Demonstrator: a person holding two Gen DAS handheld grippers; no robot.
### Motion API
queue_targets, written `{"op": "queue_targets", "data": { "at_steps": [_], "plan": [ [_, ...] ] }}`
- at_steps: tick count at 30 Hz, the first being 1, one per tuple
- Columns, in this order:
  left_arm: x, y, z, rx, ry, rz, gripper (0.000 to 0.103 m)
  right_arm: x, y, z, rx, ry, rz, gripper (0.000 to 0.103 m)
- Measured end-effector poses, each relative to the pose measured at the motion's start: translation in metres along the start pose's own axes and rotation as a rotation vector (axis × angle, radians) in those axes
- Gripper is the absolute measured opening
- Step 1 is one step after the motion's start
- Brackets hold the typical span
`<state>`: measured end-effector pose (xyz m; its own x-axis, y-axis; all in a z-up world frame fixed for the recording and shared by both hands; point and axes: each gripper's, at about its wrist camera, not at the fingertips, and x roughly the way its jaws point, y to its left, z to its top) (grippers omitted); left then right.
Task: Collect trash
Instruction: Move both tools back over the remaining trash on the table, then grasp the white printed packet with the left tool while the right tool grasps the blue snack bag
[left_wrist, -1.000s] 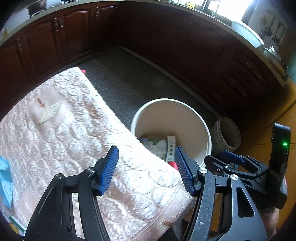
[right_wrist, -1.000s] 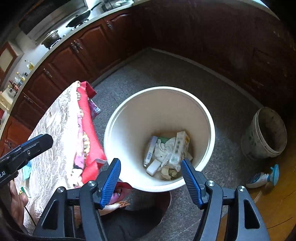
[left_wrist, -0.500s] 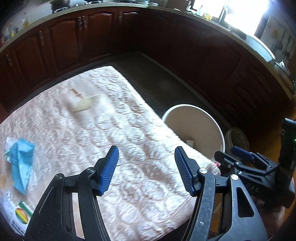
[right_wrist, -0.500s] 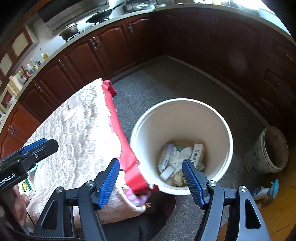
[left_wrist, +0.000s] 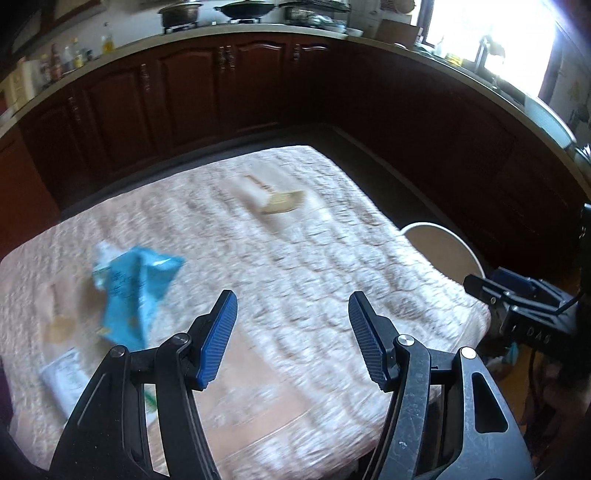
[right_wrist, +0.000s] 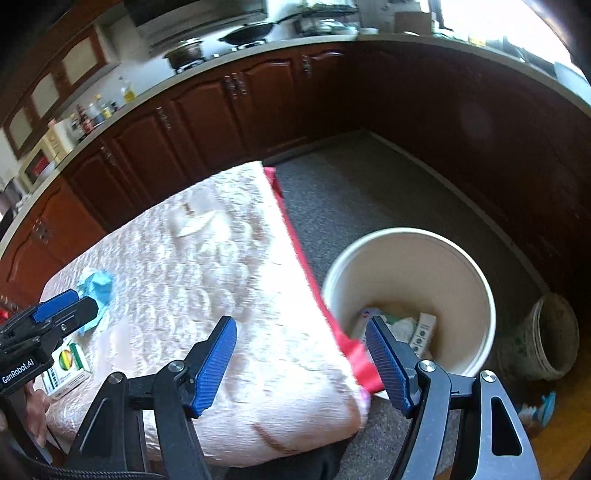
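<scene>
Table (left_wrist: 295, 258) sits mid-kitchen, cabinets (left_wrist: 184, 92) behind it and wrapping round to the right. On it: wrapper (left_wrist: 133, 284) at left, small box (right_wrist: 66, 363) at the near-left corner, flat scrap (left_wrist: 280, 201) toward the far side. Bin (right_wrist: 410, 258) stands on the floor just off the table's right edge, trash in the bottom. Smaller bucket (right_wrist: 546, 339) right of the bin.
</scene>
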<state>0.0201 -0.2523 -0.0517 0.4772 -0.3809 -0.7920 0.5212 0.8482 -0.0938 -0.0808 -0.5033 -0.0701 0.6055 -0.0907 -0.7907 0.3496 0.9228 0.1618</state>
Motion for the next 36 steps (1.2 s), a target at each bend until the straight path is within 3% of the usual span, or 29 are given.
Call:
{"op": "queue_targets", "data": {
  "at_steps": [3, 13, 22, 28, 31, 34, 36],
  "plan": [
    [-0.010, 0.020, -0.008, -0.019, 0.005, 0.022, 0.062, -0.001, 0.021, 0.002, -0.038, -0.005, 0.020, 0.077],
    [-0.048, 0.115, -0.036, -0.167, 0.032, 0.073, 0.062, 0.006, 0.097, -0.004, -0.183, 0.009, 0.102, 0.083],
    [-0.058, 0.214, -0.078, -0.352, 0.088, 0.201, 0.062, 0.029, 0.152, -0.014, -0.254, 0.077, 0.207, 0.084],
    [-0.045, 0.250, -0.109, -0.512, 0.147, 0.178, 0.062, 0.050, 0.183, -0.012, -0.273, 0.127, 0.255, 0.084],
    [-0.033, 0.253, -0.116, -0.543, 0.166, 0.156, 0.062, 0.063, 0.204, -0.007, -0.283, 0.150, 0.281, 0.084],
    [-0.024, 0.255, -0.116, -0.572, 0.154, 0.116, 0.072, 0.079, 0.225, -0.002, -0.290, 0.179, 0.304, 0.085],
    [-0.015, 0.255, -0.113, -0.578, 0.168, 0.095, 0.073, 0.093, 0.241, 0.002, -0.290, 0.199, 0.325, 0.085]
  ]
}}
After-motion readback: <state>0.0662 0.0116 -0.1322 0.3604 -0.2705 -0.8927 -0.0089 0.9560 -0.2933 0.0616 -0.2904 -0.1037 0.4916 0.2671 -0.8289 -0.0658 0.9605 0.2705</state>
